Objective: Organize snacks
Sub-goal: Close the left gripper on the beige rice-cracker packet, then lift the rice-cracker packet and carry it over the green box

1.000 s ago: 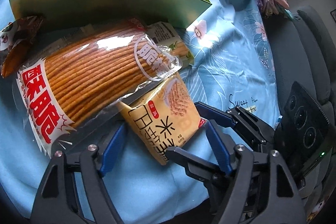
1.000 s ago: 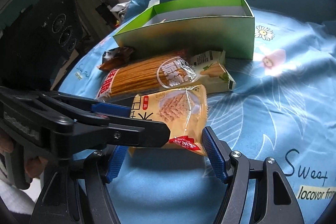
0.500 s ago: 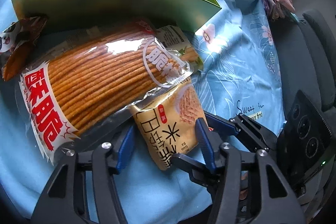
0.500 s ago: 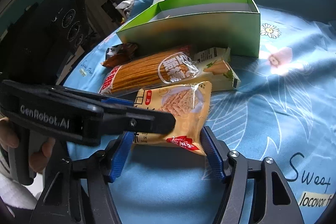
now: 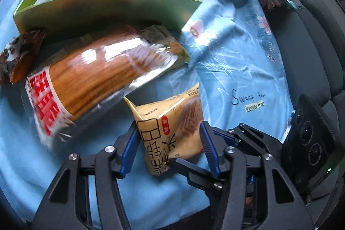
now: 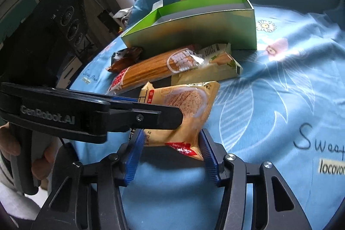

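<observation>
Left gripper (image 5: 169, 143) and right gripper (image 6: 170, 151) both pinch cracker packet (image 5: 170, 128), lifted off cloth. Squeeze gently, one should release, then carry into green box (image 5: 107, 8).

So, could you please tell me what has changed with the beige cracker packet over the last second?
The left hand-held gripper has closed its fingers on the beige cracker packet and tipped it up, clear of the long biscuit-stick pack whose edge overlapped it before. The right hand-held gripper has narrowed around the packet's other end. The green box and the other snacks stayed put.
</observation>
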Motion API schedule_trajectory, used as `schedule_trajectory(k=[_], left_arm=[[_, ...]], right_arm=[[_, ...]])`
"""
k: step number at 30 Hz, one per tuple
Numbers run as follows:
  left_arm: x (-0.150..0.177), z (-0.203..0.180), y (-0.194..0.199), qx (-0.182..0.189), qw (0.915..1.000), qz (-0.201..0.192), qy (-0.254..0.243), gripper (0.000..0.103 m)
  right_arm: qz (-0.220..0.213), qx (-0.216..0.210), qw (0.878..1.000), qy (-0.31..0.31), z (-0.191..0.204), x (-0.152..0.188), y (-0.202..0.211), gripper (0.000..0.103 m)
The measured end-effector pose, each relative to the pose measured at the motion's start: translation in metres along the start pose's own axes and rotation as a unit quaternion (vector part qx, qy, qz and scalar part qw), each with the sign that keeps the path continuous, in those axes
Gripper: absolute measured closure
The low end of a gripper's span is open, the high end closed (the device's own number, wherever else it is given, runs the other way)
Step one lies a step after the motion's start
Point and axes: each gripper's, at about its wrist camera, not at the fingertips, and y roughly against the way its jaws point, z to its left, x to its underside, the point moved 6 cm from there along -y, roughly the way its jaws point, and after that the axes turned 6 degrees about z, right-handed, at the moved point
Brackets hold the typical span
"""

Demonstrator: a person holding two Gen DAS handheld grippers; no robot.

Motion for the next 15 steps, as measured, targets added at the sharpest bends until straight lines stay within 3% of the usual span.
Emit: schedule_trajectory(k=[6,10,15], left_arm=[[0.003,-0.009,0.002,-0.01,0.9997,-0.009,-0.02,0.049],[0.005,-0.008,0.006,-0.007,0.9998,-0.012,-0.017,0.049],[0.004,-0.009,0.009,-0.012,0.9996,-0.018,-0.019,0.049]], right_arm=[[-0.006,0.008,1.0,-0.008,0.004,0.005,0.006,0.05],[-0.017,0.011,1.0,-0.019,0.004,0.005,0.011,0.06],[-0.022,0.02,0.999,-0.015,0.005,0.002,0.013,0.063]])
